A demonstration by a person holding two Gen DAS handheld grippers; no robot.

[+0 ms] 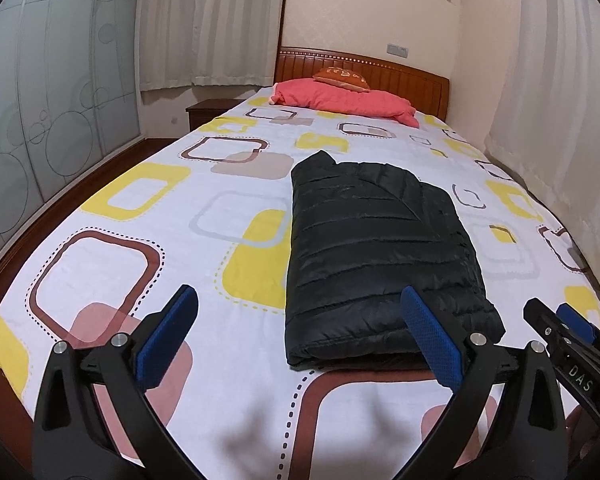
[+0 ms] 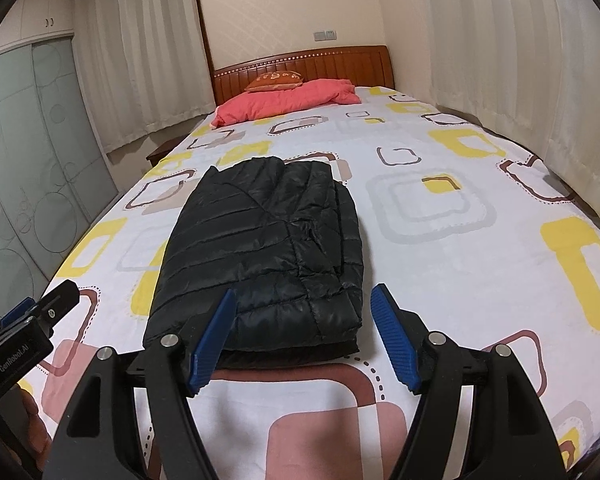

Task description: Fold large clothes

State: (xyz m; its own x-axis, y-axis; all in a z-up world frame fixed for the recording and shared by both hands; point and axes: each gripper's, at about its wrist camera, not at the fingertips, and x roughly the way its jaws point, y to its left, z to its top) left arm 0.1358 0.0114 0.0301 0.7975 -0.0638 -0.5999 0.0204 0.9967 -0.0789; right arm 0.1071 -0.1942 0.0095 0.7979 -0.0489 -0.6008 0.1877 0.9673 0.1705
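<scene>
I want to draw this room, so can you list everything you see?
jacket: one, black, folded, near end of the bed
sheet: one, white with yellow and brown squares, over the bed
quilt: one, pink, at the headboard
cushion: one, orange, on the quilt
headboard: one, brown wood, far end
curtains: white, both sides
wardrobe: one, frosted doors with circles, left
nightstand: one, dark, beside the bed
left tool: black, blue pads, open, empty
right tool: black, blue pads, open, empty

Even warm indoor light, soft shadows on the bedsheet [image 1: 260, 420], sharp focus, fisheye bending, dark vignetted corners
</scene>
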